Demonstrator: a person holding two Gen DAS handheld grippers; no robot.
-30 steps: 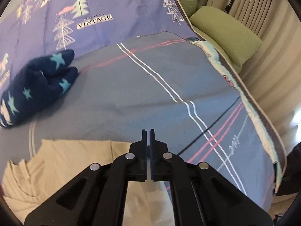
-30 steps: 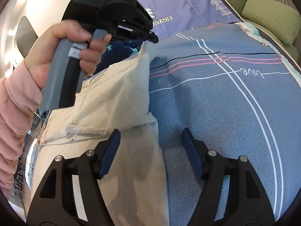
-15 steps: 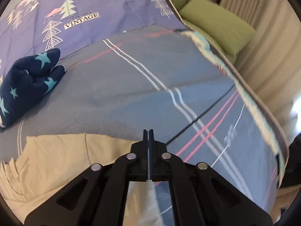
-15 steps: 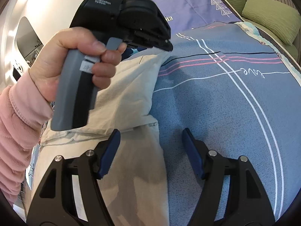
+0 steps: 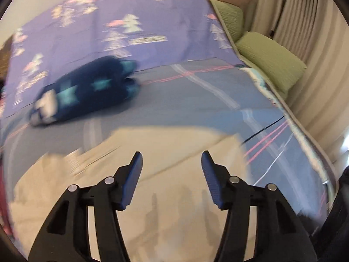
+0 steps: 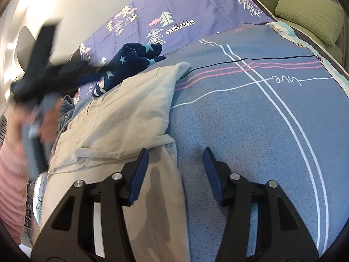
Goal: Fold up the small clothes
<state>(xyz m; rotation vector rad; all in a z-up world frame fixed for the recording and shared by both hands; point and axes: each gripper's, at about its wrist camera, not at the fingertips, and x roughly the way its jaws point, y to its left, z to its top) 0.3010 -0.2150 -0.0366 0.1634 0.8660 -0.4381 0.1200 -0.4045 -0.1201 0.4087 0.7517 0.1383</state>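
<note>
The beige cotton garment [image 6: 122, 118] lies on the blue striped blanket [image 6: 250, 131], its upper layer doubled over the lower one with a corner reaching toward the pink stripes. Your left gripper [image 5: 171, 162] hangs above the cloth with its jaws spread wide, gripping nothing. Your right gripper [image 6: 175, 159] is likewise released, its left finger over the garment's edge and its right finger over bare blanket. A navy star-printed fleece bundle [image 6: 130, 63] rests beyond the garment, near the purple tree-print sheet [image 6: 196, 6].

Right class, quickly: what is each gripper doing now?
Left gripper: open, holding nothing, over the beige garment.
Right gripper: open, holding nothing.
</note>
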